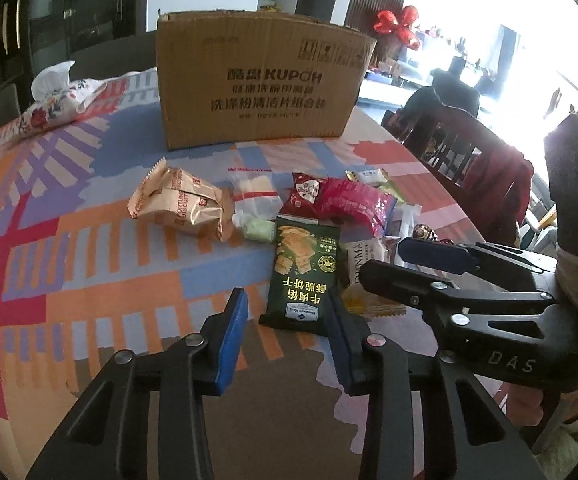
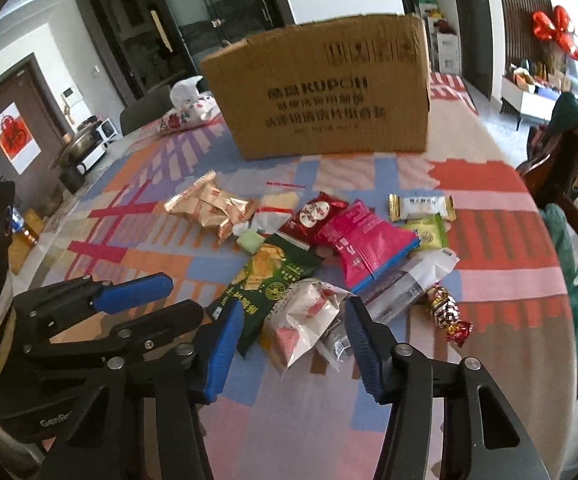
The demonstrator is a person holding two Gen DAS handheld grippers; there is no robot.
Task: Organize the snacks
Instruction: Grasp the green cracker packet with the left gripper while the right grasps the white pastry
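You can't see inside the KUPOH cardboard box (image 2: 321,88) beyond both sets of fingers, your left gripper (image 1: 285,336) and right gripper (image 2: 293,344) gape empty, and the green cracker packet (image 1: 307,276) lies just past your left fingertips among half-buried snacks.

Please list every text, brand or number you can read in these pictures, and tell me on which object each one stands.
"KUPOH": front of the cardboard box; the Chinese lines under it are too blurred.
"FORTUNE BISCUIT": gold biscuit packets.
"Member's Mark" and "牛肉锅 酥脆饼干": dark green cracker bag, seen upside down.
"DAS": body of the right claw.
Partial letters "NMA": white packet.
The other snack labels are too small or blurred to read.
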